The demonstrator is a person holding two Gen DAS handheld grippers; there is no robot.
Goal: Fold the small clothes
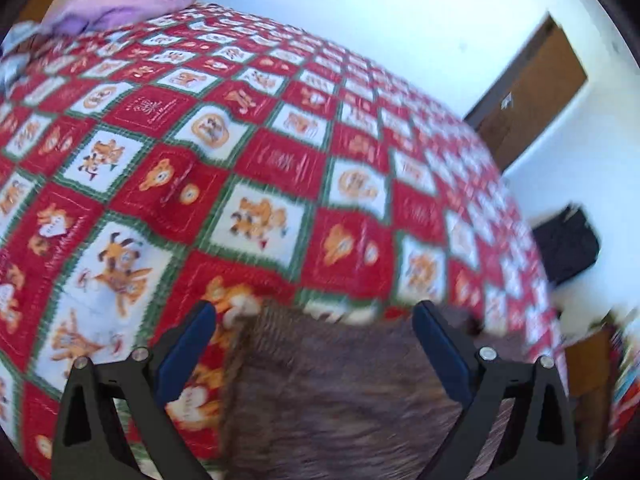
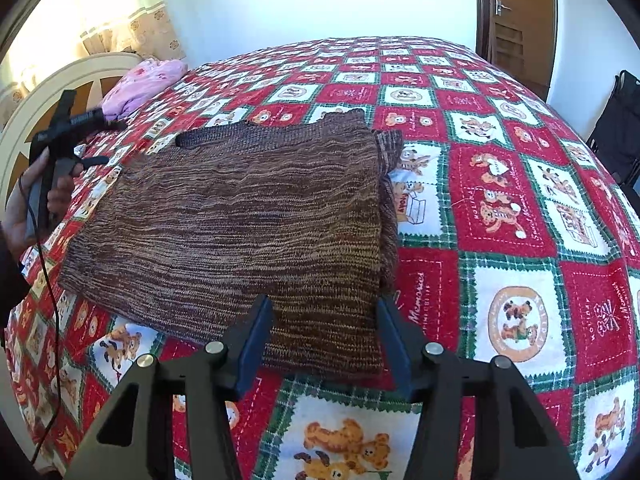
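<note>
At the far left of the right wrist view we see our left gripper (image 2: 94, 140) held above the bed near the head end, close to the left edge of the brown knit garment (image 2: 248, 216); from this side we cannot tell its opening, but in its own view the left gripper (image 1: 314, 312) has its fingers (image 1: 188, 348) spread wide with nothing between them, only the brown knit garment (image 1: 340, 392) lying blurred under them. Behind it a pink bundle (image 2: 146, 78) rests by the headboard (image 2: 48, 92). Moving to the middle, the garment lies on the red, white and green bedcover (image 2: 500, 208) as a thick rectangle with several layers showing at its right edge, so we judge that it is already folded at least once, and the step in hand is to check or finish the fold. The right gripper (image 2: 324, 314) is low at the near edge of the garment, its fingers (image 2: 256, 344) open at a middle width and empty, the cloth just in front of them. Further right there is only bedcover, then a wooden door (image 2: 516, 16) and a dark bag (image 2: 618, 128). For the next move, we think the near edge must be pinched through all layers and brought over evenly, or the pile will slide apart.
</note>
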